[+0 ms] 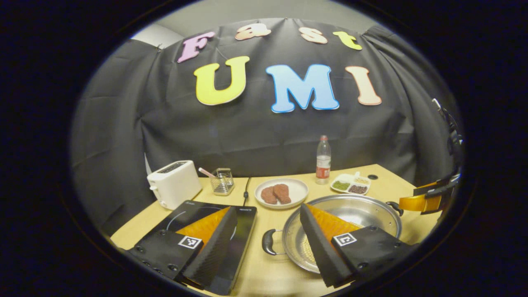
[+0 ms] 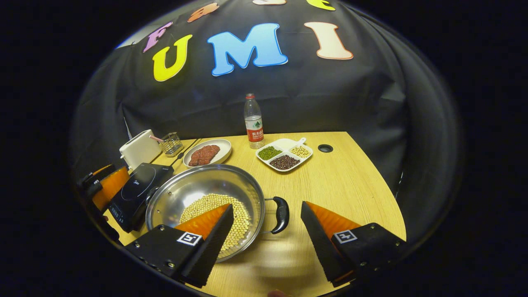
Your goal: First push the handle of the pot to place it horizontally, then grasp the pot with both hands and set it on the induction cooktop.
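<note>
A steel pot [image 1: 354,210] with soybeans [image 2: 214,206] in it stands on the wooden table, right of the black induction cooktop [image 1: 243,225]. Its two black handles lie left and right. My left gripper [image 1: 268,208] is open, hovering over the pot's left handle [image 1: 268,242], one finger above the cooktop and one above the pot. My right gripper [image 2: 266,205] is open around the pot's right handle [image 2: 281,214] without touching it. In the right gripper view the cooktop [image 2: 140,185] touches the pot's [image 2: 198,183] left side, with the left gripper [image 2: 105,183] beyond. The right gripper [image 1: 416,202] shows at the pot's far side.
Behind the pot are a plate of meat [image 1: 281,193], a water bottle [image 1: 323,161] and a divided dish of beans [image 1: 350,183]. A white toaster [image 1: 173,183] and a wire holder [image 1: 222,181] stand behind the cooktop. The table's right half [image 2: 350,185] is bare except for a cable hole [image 2: 325,147].
</note>
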Available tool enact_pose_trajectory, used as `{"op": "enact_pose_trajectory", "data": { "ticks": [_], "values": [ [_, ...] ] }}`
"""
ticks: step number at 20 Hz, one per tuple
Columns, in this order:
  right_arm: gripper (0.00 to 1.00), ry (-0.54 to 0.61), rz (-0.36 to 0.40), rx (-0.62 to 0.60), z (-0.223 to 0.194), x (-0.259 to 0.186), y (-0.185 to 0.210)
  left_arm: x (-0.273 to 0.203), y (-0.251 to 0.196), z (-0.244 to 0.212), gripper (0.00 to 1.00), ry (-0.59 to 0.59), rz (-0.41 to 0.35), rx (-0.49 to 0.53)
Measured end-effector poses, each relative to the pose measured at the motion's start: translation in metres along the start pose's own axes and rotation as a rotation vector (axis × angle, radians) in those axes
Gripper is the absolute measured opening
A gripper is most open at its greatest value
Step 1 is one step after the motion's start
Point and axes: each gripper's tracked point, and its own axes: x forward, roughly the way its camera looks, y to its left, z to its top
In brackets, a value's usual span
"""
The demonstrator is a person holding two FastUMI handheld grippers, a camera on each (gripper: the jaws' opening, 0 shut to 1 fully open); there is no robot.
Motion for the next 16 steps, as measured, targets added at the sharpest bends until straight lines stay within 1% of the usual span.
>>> {"op": "enact_pose_trajectory", "data": {
  "ticks": [1,2,3,4,5,6,7,13,16],
  "values": [
    [1.0,0.009,-0.008,0.003,-0.002,0.003,0.001,0.007,-0.001,-0.008,1.0,0.024,-0.016,0.0],
    [1.0,0.014,-0.016,0.007,-0.003,0.006,0.003,0.014,-0.001,-0.018,0.94,0.052,-0.028,0.0],
    [1.0,0.02,-0.024,0.01,-0.004,0.01,0.004,0.021,0.0,-0.026,1.0,0.077,-0.037,-0.002],
    [1.0,0.025,-0.036,0.009,-0.006,0.014,0.004,0.029,0.001,-0.035,0.94,0.104,-0.046,-0.006],
    [1.0,0.031,-0.048,0.006,-0.008,0.018,0.003,0.035,0.0,-0.042,1.0,0.131,-0.057,-0.012],
    [1.0,0.038,-0.057,0.004,-0.009,0.021,0.004,0.04,-0.002,-0.05,0.94,0.154,-0.07,-0.019],
    [1.0,0.044,-0.065,0.002,-0.012,0.025,0.004,0.045,-0.003,-0.055,1.0,0.175,-0.082,-0.027],
    [1.0,0.098,-0.087,-0.003,-0.026,0.043,0.003,0.064,-0.015,-0.09,1.0,0.29,-0.134,-0.045],
    [1.0,0.117,-0.098,-0.007,-0.033,0.052,0.002,0.07,-0.016,-0.101,1.0,0.324,-0.136,-0.051]
  ]
}}
